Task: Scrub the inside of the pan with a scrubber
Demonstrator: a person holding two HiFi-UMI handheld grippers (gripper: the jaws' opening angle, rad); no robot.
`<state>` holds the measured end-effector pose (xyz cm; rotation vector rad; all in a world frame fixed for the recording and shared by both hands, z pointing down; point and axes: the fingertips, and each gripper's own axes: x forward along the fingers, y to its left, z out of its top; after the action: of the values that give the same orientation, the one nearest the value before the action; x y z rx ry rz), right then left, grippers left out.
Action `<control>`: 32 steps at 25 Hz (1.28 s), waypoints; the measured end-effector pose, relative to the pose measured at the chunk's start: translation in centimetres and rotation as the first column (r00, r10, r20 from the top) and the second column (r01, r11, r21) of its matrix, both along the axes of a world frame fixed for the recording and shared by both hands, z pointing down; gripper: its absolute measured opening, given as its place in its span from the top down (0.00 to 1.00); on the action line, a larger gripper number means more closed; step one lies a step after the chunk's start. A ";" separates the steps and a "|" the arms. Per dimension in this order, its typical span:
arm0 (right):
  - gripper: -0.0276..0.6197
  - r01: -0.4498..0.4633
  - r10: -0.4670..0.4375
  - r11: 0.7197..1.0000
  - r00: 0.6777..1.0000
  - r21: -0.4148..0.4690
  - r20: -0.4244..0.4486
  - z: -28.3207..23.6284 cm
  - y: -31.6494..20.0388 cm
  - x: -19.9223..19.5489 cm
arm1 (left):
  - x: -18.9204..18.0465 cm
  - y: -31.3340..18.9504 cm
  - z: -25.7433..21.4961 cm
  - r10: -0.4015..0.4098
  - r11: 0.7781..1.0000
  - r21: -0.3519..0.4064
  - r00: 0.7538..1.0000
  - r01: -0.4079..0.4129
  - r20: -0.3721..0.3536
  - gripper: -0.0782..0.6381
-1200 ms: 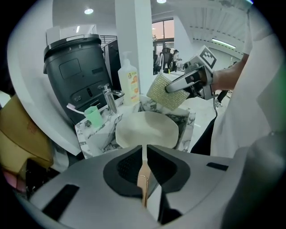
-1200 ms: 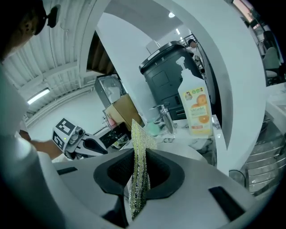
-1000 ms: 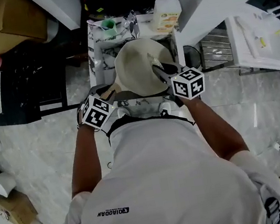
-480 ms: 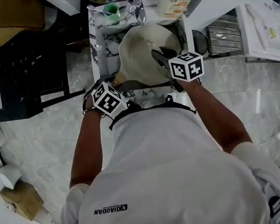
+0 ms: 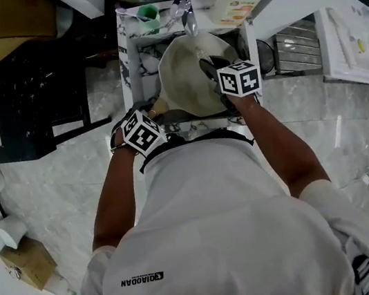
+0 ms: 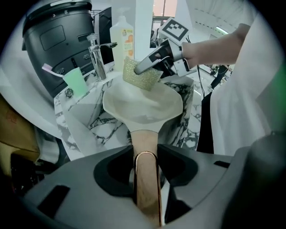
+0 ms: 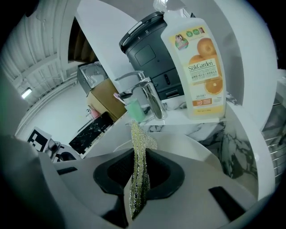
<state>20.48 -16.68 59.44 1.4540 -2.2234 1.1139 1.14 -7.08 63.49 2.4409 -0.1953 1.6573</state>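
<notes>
Pale veined marble floor (image 5: pixel 60 199), cardboard box (image 5: pixel 3 26)

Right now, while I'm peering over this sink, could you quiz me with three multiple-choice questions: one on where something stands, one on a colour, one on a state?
1. Where does the pale plastic soap bottle with oranges on its label stand?
A) on the floor
B) on the marbled sink ledge, right of the chrome faucet
C) inside a cardboard box

2. What colour is the plastic cup beside the faucet?
A) red
B) green
C) black

3. The yellow-green mesh scrubber is:
A) hanging on the faucet
B) lying on the floor
C) clamped in the right gripper

Answers:
1 B: the right gripper view shows it upright on the ledge next to the faucet.
2 B: both gripper views show it green.
3 C: the jaws press on it from both sides, over the cream round pan.
</notes>
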 end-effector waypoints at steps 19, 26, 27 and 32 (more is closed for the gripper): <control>0.82 -0.078 0.068 0.996 0.969 -0.032 -0.239 8.2 -7.2 0.4 | -0.2 -0.3 0.4 -0.071 0.997 -0.048 0.996 0.068 -0.060 0.65; 0.81 -0.052 0.041 0.995 0.992 -0.090 -0.117 9.9 -8.3 -1.1 | -0.2 -0.2 0.5 -0.073 0.996 -0.046 0.996 0.070 -0.058 0.65; 0.81 -0.054 0.045 0.993 0.995 -0.106 -0.089 10.1 -8.4 -1.3 | -0.2 -0.2 0.5 -0.071 0.997 -0.042 0.996 0.068 -0.058 0.65; 0.81 -0.089 0.107 0.983 0.989 -0.163 0.104 10.4 -8.5 -2.4 | -0.2 -0.3 0.6 -0.062 0.998 -0.028 0.996 0.061 -0.058 0.65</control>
<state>18.08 -25.20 69.85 1.4822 -2.0989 1.4019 0.92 -7.37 64.06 2.4349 -0.2361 1.5510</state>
